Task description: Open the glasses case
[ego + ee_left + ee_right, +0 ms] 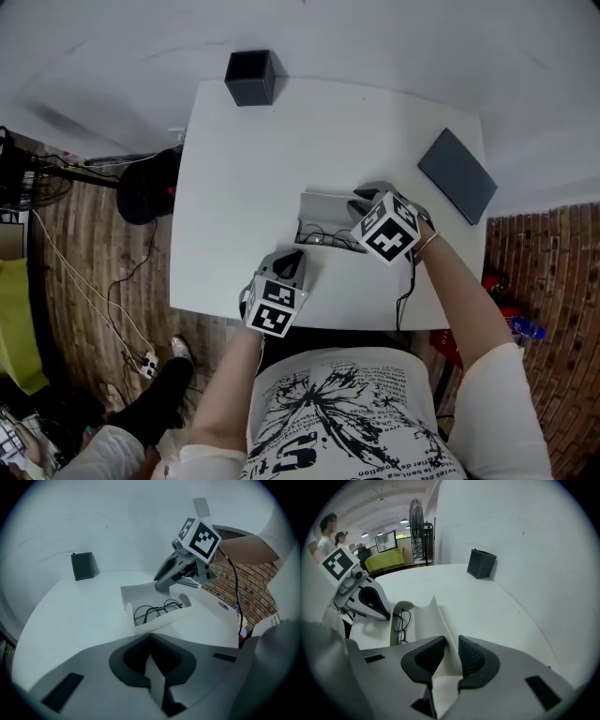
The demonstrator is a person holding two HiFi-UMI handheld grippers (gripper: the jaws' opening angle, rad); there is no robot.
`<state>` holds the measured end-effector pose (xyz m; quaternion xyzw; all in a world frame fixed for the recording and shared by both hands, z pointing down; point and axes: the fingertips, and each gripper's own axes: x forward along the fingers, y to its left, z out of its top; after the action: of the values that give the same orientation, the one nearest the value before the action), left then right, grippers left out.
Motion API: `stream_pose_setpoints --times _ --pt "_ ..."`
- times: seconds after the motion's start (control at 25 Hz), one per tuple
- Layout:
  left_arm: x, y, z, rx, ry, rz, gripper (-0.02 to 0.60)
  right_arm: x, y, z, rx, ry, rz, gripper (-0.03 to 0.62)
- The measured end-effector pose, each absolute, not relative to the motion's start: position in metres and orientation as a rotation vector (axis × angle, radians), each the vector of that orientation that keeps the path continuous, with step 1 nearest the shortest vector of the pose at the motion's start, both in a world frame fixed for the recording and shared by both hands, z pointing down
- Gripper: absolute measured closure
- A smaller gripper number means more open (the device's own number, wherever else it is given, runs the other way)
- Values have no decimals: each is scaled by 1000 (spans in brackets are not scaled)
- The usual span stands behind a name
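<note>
The right gripper (451,644) has its jaws drawn narrow, pinching the raised lid (427,620) of the white glasses case (161,620). The left gripper (150,638) has its jaws closed on the case's near corner, and the glasses (157,610) lie just beyond them. The case already looks open. The lid is best eased back gently while the left gripper pins the base to the table (234,187).
</note>
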<state>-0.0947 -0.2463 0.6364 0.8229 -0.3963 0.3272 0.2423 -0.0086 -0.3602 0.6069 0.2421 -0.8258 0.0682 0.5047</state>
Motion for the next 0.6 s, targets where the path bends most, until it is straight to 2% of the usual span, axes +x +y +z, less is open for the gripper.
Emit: stream_pose_setpoints --times 0.4,0.6 --pt "-102 -258 634 2177 -1049 810 568 -15 -367 592 651 -2083 196 490" --pt "-98 -256 624 2166 -1014 764 568 -15 -363 551 790 -2179 220 550"
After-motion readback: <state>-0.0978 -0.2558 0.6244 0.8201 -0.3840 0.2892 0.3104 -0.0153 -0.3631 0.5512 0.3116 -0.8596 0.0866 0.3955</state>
